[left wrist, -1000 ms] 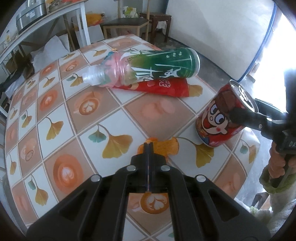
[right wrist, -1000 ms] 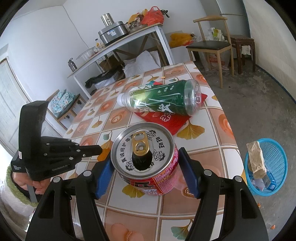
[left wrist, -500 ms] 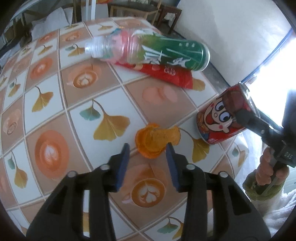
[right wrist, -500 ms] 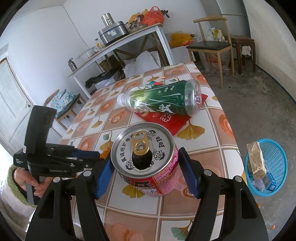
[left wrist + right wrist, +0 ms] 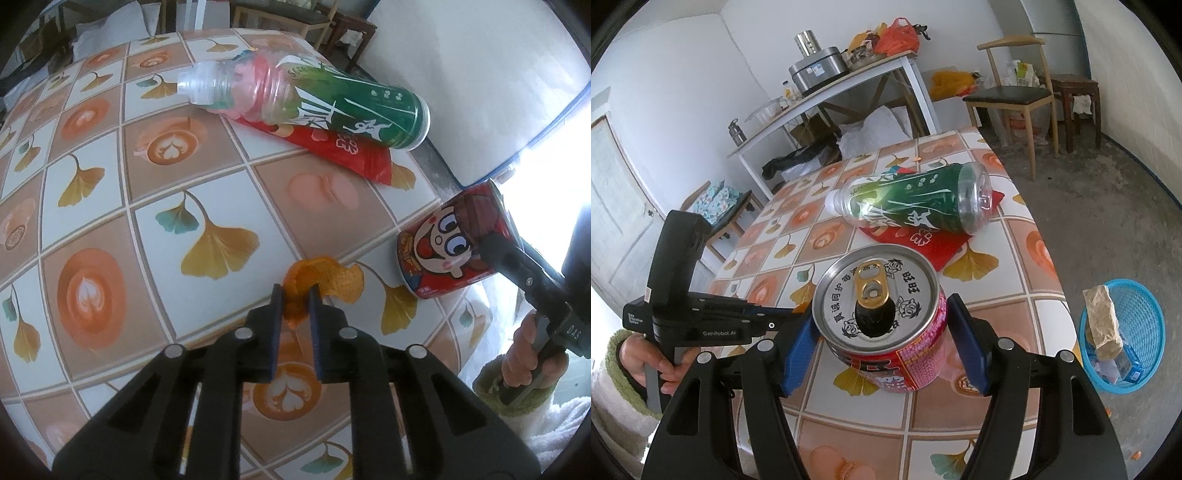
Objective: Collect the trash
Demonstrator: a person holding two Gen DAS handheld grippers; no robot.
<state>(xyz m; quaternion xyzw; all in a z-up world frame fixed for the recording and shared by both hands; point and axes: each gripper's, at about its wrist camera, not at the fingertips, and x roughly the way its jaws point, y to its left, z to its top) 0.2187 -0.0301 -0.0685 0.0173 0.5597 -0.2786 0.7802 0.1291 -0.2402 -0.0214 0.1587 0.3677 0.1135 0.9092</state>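
Observation:
My left gripper (image 5: 296, 295) is shut on an orange peel (image 5: 321, 277) lying on the tiled table (image 5: 110, 206). My right gripper (image 5: 882, 332) is shut on a red drink can (image 5: 882, 325), held upright at the table's near edge; the can also shows in the left wrist view (image 5: 450, 240). A green-labelled plastic bottle (image 5: 916, 203) lies on its side on a red wrapper (image 5: 923, 240) further back, and both show in the left wrist view, the bottle (image 5: 314, 99) over the wrapper (image 5: 343, 147).
A blue basket (image 5: 1141, 317) with a paper bag and other trash stands on the floor to the right of the table. A chair (image 5: 1012, 96) and a white side table (image 5: 849, 85) with pots stand behind.
My left gripper opened, moved forward over the orange peel and closed on it. The right gripper has kept the can still.

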